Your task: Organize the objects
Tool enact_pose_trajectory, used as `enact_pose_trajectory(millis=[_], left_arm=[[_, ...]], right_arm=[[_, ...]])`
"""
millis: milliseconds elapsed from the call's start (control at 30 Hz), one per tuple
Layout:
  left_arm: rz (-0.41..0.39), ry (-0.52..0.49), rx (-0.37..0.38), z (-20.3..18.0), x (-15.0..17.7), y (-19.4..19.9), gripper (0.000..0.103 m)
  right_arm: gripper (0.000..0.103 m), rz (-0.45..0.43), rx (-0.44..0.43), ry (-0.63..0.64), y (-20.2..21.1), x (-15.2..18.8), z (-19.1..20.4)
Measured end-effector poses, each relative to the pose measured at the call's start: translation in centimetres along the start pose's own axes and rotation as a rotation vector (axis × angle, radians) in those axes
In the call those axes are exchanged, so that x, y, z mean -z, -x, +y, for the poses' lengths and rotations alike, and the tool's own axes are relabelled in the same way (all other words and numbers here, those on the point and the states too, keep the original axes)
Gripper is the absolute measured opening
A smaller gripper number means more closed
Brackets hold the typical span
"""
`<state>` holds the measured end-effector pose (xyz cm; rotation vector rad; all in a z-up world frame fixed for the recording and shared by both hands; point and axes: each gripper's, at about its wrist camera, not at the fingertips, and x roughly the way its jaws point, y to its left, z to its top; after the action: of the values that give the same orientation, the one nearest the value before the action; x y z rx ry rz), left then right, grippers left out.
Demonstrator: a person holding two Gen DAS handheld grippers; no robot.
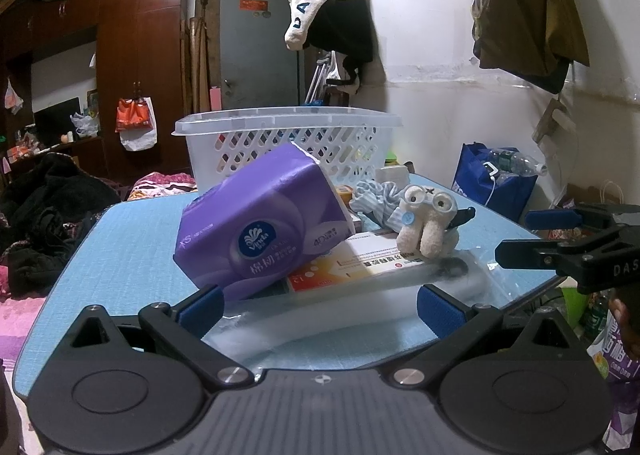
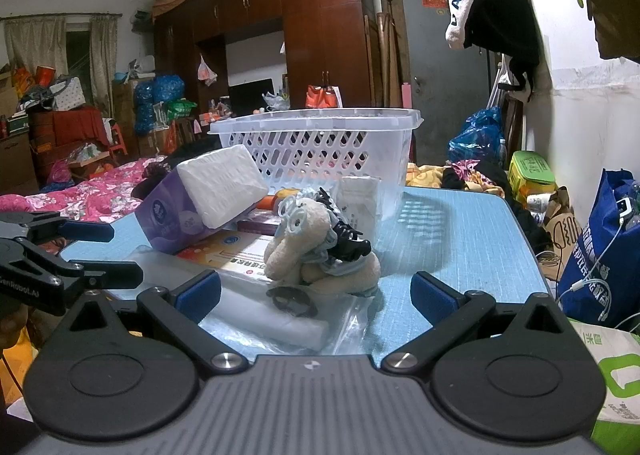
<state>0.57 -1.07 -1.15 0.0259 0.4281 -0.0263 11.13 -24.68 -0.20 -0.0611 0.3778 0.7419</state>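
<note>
A purple tissue pack (image 1: 260,227) leans tilted on a flat medicine box (image 1: 360,265) on the blue table (image 1: 120,255). A beige plush toy (image 1: 426,229) with a black hair clip (image 2: 348,239) sits to its right. A white lattice basket (image 1: 288,143) stands behind them. My left gripper (image 1: 320,309) is open and empty, just in front of the tissue pack. My right gripper (image 2: 316,297) is open and empty, in front of the plush toy (image 2: 316,251). The tissue pack (image 2: 200,199) and basket (image 2: 320,143) also show in the right wrist view.
A clear plastic bag (image 2: 280,315) lies on the table's front. A blue striped cloth (image 1: 376,199) and small boxes lie by the basket. A blue shopping bag (image 2: 600,255) stands right of the table. A bed with pink bedding (image 2: 80,191) is at left.
</note>
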Motion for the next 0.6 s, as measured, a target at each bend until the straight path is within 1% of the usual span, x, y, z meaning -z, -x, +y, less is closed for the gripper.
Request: enact_pose_trajectory(millis=[600], left_arm=[[0.008,-0.005,-0.003,-0.07,0.00,-0.06,0.103]], right_arm=[[0.103,0.002,0.001,-0.002,-0.11,0.05,-0.03]])
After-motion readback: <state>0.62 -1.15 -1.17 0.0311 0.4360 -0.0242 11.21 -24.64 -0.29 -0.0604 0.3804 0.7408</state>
